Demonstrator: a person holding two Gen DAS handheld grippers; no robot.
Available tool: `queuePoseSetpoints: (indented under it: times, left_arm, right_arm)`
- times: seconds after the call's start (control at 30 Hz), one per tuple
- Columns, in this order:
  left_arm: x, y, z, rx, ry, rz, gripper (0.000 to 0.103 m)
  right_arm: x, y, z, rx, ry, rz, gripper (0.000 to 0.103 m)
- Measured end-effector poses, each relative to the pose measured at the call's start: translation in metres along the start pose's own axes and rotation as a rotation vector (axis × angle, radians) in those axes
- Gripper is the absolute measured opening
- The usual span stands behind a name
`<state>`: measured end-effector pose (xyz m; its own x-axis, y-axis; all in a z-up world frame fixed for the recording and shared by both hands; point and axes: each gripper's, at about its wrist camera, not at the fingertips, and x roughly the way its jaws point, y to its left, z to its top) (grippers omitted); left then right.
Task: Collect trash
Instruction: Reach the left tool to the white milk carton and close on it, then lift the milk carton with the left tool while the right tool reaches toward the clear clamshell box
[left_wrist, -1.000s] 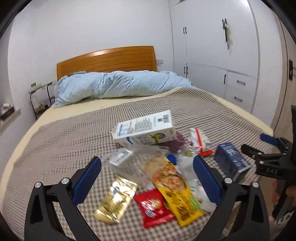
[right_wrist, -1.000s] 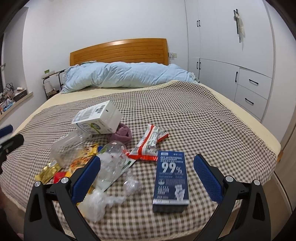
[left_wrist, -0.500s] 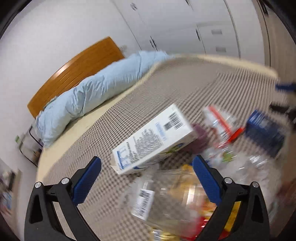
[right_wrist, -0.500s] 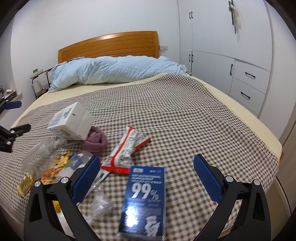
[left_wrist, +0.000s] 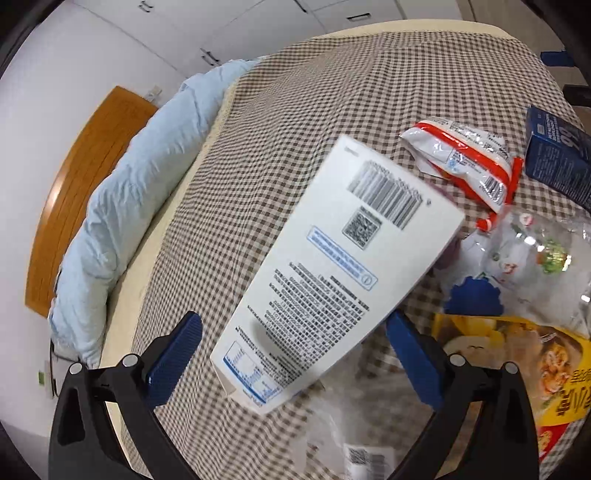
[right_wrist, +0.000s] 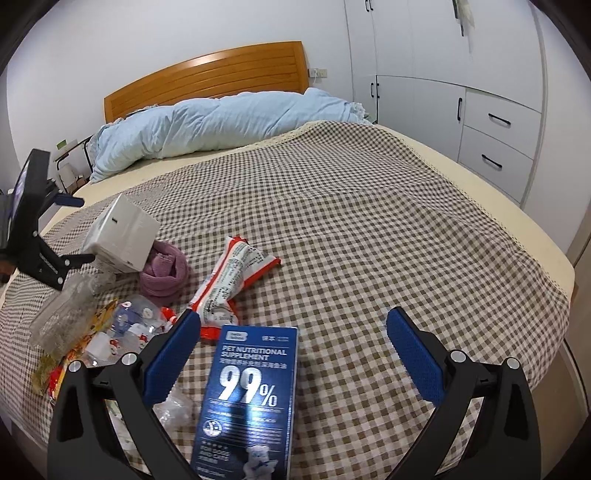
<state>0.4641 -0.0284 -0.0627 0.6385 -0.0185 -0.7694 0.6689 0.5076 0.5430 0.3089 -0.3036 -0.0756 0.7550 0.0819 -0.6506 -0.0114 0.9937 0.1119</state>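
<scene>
Since my left gripper (left_wrist: 291, 354) swung in | jaws wide, empty | white carton (left_wrist: 332, 277) fills frame centre, ready to grab | right gripper (right_wrist: 291, 354) open over blue box (right_wrist: 247, 402).

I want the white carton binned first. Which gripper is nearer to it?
Left. The left gripper has the white carton between its open fingers; the right gripper is well off to its right, over the blue box.

Carton (right_wrist: 120, 234) leaning on rolled cloth (right_wrist: 164, 271), wrapper (right_wrist: 231, 284) right of it, box (right_wrist: 247, 398) nearest, perhaps overlapping wrapper
</scene>
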Motion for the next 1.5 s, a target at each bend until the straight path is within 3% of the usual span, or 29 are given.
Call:
queuePoseSetpoints:
  times: [0.1, 0.27, 0.57, 0.67, 0.83, 1.0, 1.2, 1.33, 1.4, 1.5]
  left_arm:
    - [0.011, 0.005, 0.008, 0.039, -0.001, -0.004, 0.097]
    - [0.028, 0.010, 0.021, 0.072, 0.012, -0.080, 0.097]
    - [0.049, 0.032, 0.025, 0.062, 0.023, -0.139, 0.097]
    - [0.066, 0.032, 0.027, 0.033, 0.061, -0.224, 0.097]
    - [0.078, 0.031, 0.040, -0.010, 0.041, -0.223, 0.095]
    - [0.088, 0.018, 0.044, 0.029, 0.063, -0.156, 0.097]
    - [0.102, -0.010, 0.042, 0.230, 0.162, 0.025, 0.097]
    - [0.099, -0.006, 0.044, 0.185, 0.133, 0.112, 0.095]
    - [0.092, 0.001, 0.046, 0.142, 0.102, 0.129, 0.081]
    - [0.083, 0.019, 0.050, 0.054, 0.083, 0.149, 0.073]
  right_arm:
    - [0.003, 0.000, -0.002, -0.012, 0.005, -0.003, 0.097]
    - [0.009, -0.001, -0.003, -0.019, 0.018, -0.004, 0.097]
    - [0.017, -0.003, -0.001, -0.025, 0.032, -0.016, 0.097]
    - [0.019, -0.003, 0.000, -0.021, 0.033, -0.018, 0.097]
    - [0.021, -0.005, 0.003, -0.016, 0.029, -0.024, 0.097]
    - [0.022, -0.005, 0.003, -0.016, 0.033, -0.014, 0.097]
    - [0.021, -0.006, 0.003, -0.018, 0.028, -0.012, 0.097]
    - [0.019, -0.006, 0.002, -0.016, 0.025, -0.007, 0.097]
    - [0.017, -0.007, 0.002, -0.017, 0.021, -0.008, 0.097]
    - [0.014, -0.008, 0.002, -0.013, 0.018, -0.005, 0.097]
